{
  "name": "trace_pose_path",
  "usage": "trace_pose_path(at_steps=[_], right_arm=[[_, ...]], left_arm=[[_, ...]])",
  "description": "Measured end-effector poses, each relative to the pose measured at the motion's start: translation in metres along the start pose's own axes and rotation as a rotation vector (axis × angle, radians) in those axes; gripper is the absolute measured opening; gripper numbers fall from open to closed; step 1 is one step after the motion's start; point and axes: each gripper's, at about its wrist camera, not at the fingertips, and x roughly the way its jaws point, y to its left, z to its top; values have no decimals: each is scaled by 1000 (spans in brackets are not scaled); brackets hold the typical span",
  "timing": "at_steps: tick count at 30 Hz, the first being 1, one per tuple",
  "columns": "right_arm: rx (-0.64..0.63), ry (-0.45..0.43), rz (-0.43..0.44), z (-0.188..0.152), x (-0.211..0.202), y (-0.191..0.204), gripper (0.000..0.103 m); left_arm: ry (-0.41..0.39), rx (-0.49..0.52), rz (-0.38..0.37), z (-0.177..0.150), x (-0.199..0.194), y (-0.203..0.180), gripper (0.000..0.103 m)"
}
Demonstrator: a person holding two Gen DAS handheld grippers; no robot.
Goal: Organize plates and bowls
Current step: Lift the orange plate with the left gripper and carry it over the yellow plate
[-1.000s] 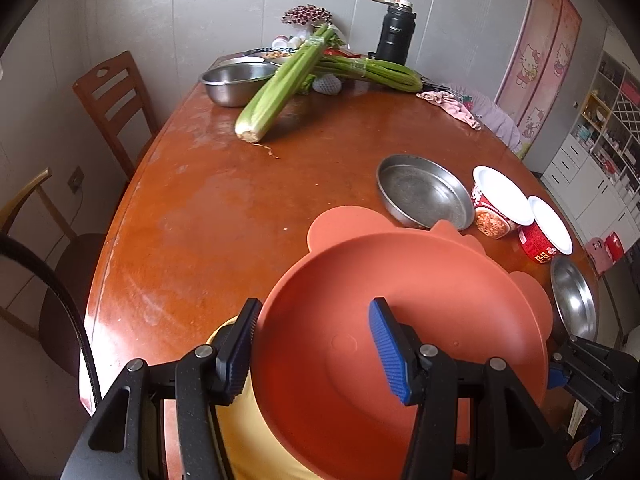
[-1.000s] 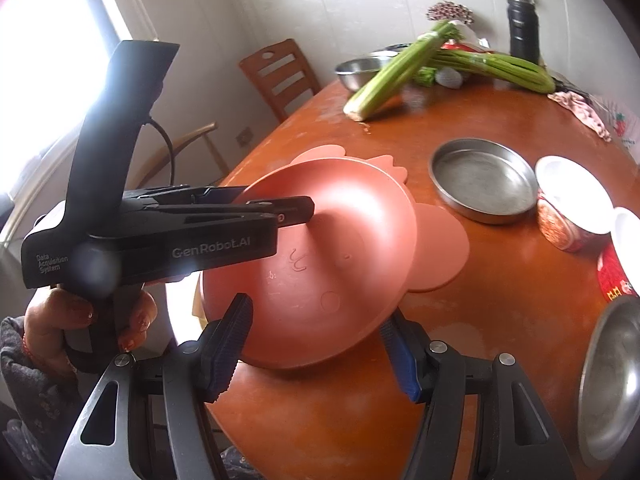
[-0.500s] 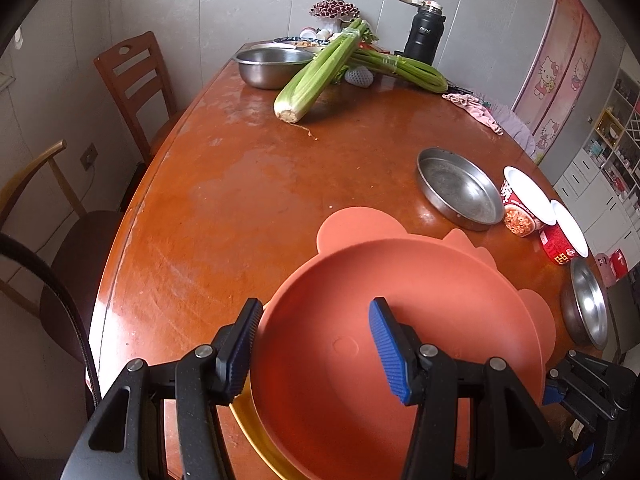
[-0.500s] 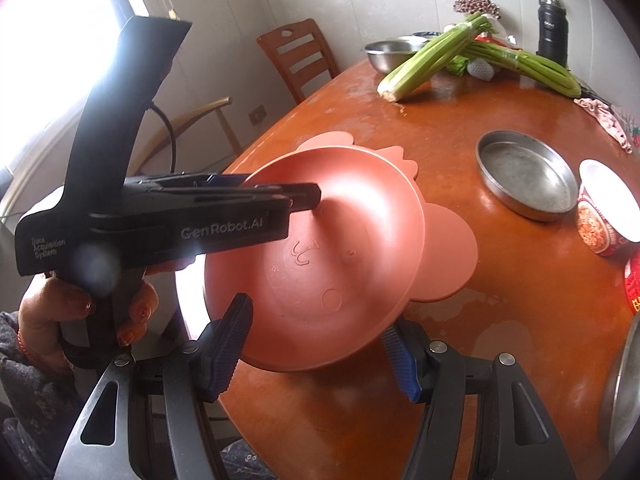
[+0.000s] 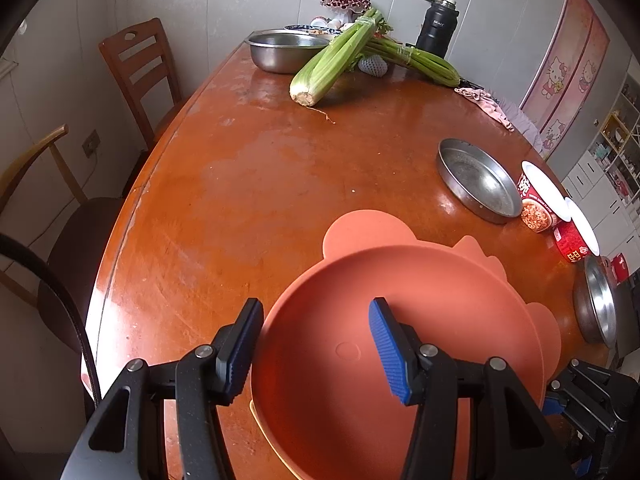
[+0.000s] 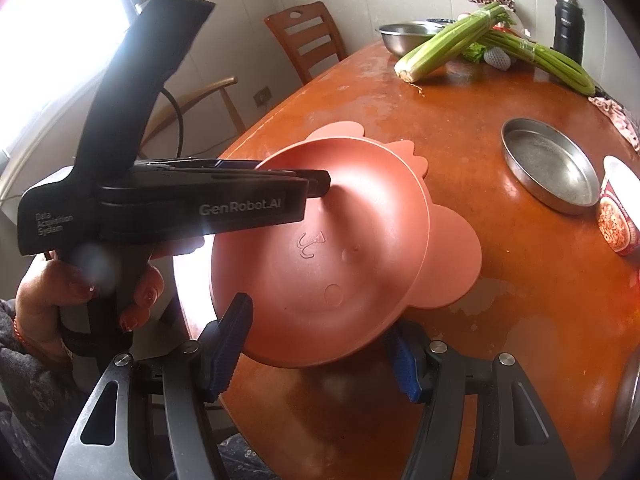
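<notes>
A salmon-pink plastic plate (image 5: 400, 344) with ear-shaped tabs is held bottom side up above the near edge of the wooden table (image 5: 248, 184). It also shows in the right wrist view (image 6: 320, 248). My left gripper (image 5: 316, 350) straddles its rim, one finger on each side, jaws wide and not pressing. A yellow rim (image 5: 256, 412) peeks out under the plate. My right gripper (image 6: 316, 350) also straddles the plate's near rim with jaws wide. The left gripper's body (image 6: 168, 196) shows in the right wrist view, reaching over the plate.
A shallow steel pan (image 5: 478, 180) lies right of centre. Two instant-noodle cups (image 5: 538, 200) and a steel plate (image 5: 596, 304) sit at the right edge. Celery (image 5: 332, 60), a steel bowl (image 5: 284, 50) and a black flask (image 5: 436, 30) stand at the far end. Chairs (image 5: 136, 76) stand left.
Both grippers and the pink plate have drawn back toward the near table edge and risen; the table items look farther away. The yellow rim underneath is less exposed. Jaw width is unchanged.
</notes>
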Motion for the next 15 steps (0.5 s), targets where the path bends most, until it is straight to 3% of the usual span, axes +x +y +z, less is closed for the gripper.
trace_pose_path(at_steps=[15], right_arm=[[-46,1,-24,2,-1,4,66]], left_arm=[[-1,-12,-4,0,3,5,55]])
